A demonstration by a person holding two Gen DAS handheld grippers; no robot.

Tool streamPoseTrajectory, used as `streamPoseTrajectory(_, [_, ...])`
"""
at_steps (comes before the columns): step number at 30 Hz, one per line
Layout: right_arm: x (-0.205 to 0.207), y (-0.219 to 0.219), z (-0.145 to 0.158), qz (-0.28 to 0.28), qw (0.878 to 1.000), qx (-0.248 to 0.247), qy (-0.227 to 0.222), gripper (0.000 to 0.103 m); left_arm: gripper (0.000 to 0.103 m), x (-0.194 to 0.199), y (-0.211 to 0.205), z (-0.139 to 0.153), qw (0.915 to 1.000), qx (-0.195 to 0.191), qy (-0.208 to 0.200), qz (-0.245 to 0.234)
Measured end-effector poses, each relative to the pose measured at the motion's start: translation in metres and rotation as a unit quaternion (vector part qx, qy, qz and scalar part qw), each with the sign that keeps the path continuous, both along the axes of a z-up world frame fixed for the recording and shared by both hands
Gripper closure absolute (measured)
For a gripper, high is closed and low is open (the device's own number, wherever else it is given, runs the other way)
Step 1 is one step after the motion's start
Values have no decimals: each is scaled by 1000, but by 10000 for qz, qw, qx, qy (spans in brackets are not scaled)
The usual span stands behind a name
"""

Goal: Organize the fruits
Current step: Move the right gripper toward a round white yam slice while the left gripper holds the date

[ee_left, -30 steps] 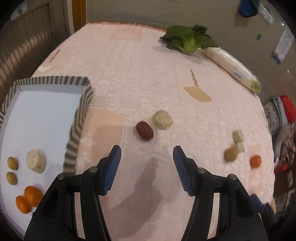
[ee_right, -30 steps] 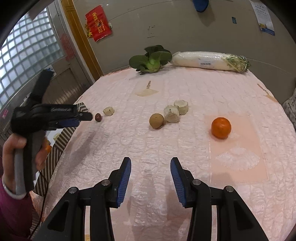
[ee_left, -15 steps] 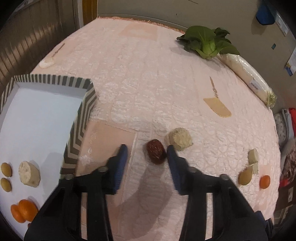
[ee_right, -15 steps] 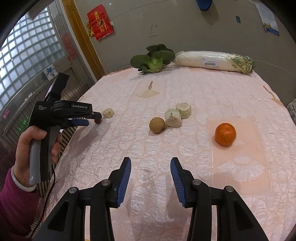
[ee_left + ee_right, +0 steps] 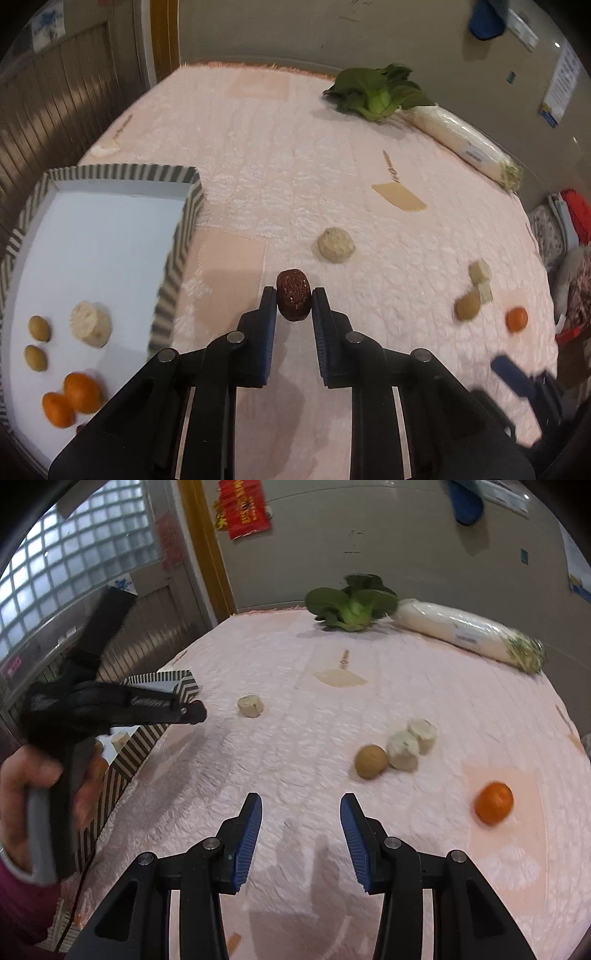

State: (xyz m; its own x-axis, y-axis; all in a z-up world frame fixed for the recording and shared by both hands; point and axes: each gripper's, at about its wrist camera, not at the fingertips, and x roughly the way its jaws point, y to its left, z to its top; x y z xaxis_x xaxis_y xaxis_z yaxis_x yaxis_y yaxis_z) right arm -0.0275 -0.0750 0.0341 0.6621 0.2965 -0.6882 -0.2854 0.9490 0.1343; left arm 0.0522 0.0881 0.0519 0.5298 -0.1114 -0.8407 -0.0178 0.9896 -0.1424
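Red-brown date (image 5: 293, 300) | long axis along left gripper (image 5: 294, 295) fingers, clamped | right gripper (image 5: 301, 808) fingers spread, holding nothing

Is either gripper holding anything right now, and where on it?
The left gripper pinches the red date across its sides. The right gripper is open, holding nothing.

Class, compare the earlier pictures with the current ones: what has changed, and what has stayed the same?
The left gripper moved forward to the red date and closed on it; a second ago its jaws were wide open, short of the date. The date now looks lifted, though that is hard to confirm. The right gripper stayed open over the table. The orange and the fruit in the tray did not move.
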Motion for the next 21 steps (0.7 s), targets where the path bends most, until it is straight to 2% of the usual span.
streamPoseTrajectory(8, [13, 34, -4, -177, 9987, -465, -127, 60, 85, -44, -4, 6, 9980, 388, -496, -96])
streamPoseTrajectory(21, [22, 52, -10, -345, 9967, -734, -54, 60, 85, -54, -6, -6, 9979, 420, -458, -196])
